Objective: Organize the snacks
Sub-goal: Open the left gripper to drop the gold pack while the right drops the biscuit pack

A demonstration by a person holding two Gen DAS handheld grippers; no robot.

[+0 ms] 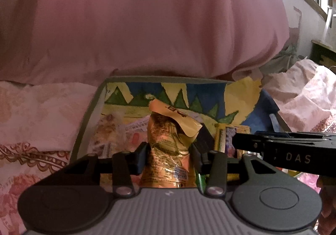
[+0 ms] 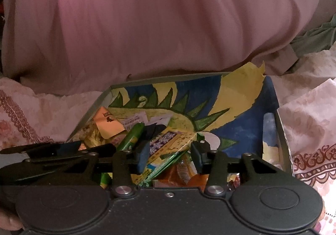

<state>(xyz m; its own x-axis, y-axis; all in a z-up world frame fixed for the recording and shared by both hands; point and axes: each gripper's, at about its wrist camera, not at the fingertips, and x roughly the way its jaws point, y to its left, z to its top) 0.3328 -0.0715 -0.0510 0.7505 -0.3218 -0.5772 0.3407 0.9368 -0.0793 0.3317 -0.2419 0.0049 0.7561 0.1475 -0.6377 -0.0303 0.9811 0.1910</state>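
Nearest the lens, the left tongs [image 1: 169,154] pinch a crinkled gold snack bag [image 1: 168,151] at its waist, both pads pressed into the foil, and hold it upright over the box [image 1: 88,117]. Its orange top flap droops toward the box's right side. That box, painted inside in blue, yellow and green, sits on a pink patterned bed sheet [image 1: 37,113], with a big pink pillow [image 1: 147,25] behind its far wall. Right tongs [image 2: 170,156] stand apart above the box's near end, gripping nothing; a yellow-and-purple packet [image 2: 166,144] lies below and between them, beside a green stick pack [image 2: 131,139]. More wrappers crowd the box's left half.
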